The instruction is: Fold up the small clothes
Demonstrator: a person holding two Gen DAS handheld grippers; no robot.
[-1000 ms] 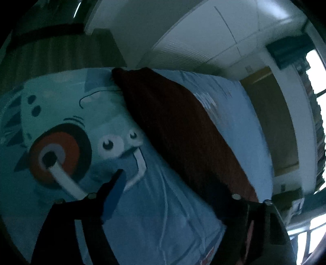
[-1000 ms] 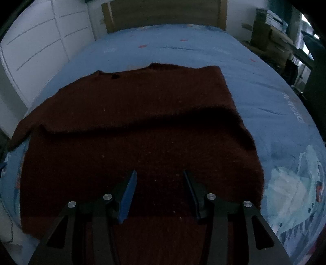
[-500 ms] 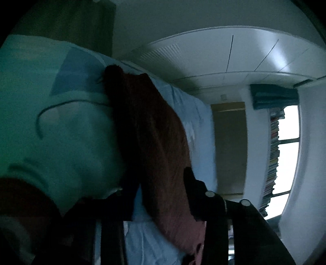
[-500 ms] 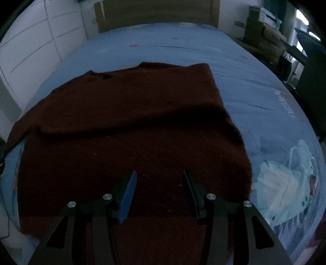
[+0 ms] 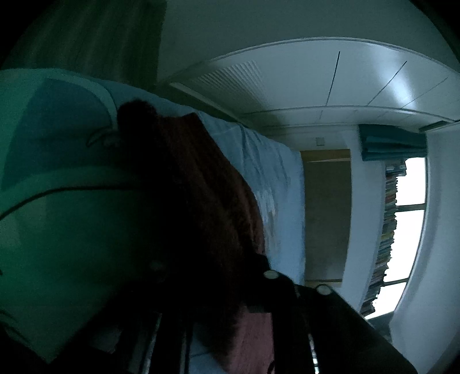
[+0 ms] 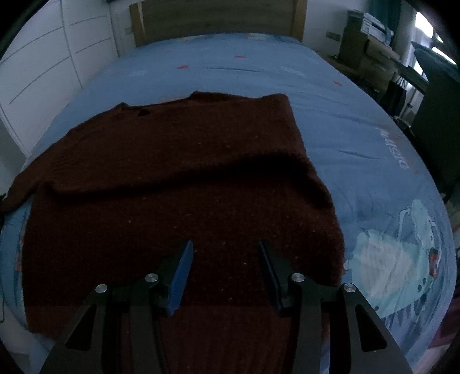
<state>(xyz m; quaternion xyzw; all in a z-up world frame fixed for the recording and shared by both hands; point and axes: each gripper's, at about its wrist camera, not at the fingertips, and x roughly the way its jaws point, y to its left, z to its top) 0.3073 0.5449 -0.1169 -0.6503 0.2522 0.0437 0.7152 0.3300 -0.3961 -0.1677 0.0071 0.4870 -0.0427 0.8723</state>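
A dark maroon knit sweater [image 6: 178, 184] lies spread on the blue bed sheet [image 6: 330, 103], one sleeve folded across its body. My right gripper [image 6: 224, 259] is open and empty, hovering over the sweater's lower part. In the left wrist view the sweater [image 5: 201, 207] runs close past the camera, and my left gripper [image 5: 212, 276] sits low at the bed's edge with dark cloth between its fingers. The left fingertips are hidden in the cloth and the dark, so the grip is unclear.
The bed has a wooden headboard [image 6: 215, 20] at the far end. White wardrobe doors [image 6: 37, 66] stand to the left. Shelves and a desk [image 6: 382, 54] stand at the right by a window. A cartoon print [image 6: 402, 253] marks the sheet at the right.
My left gripper has dropped and tilted down to the sweater's edge, and the cloth now fills the space between its fingers. My right gripper has stayed open and drawn back slightly.
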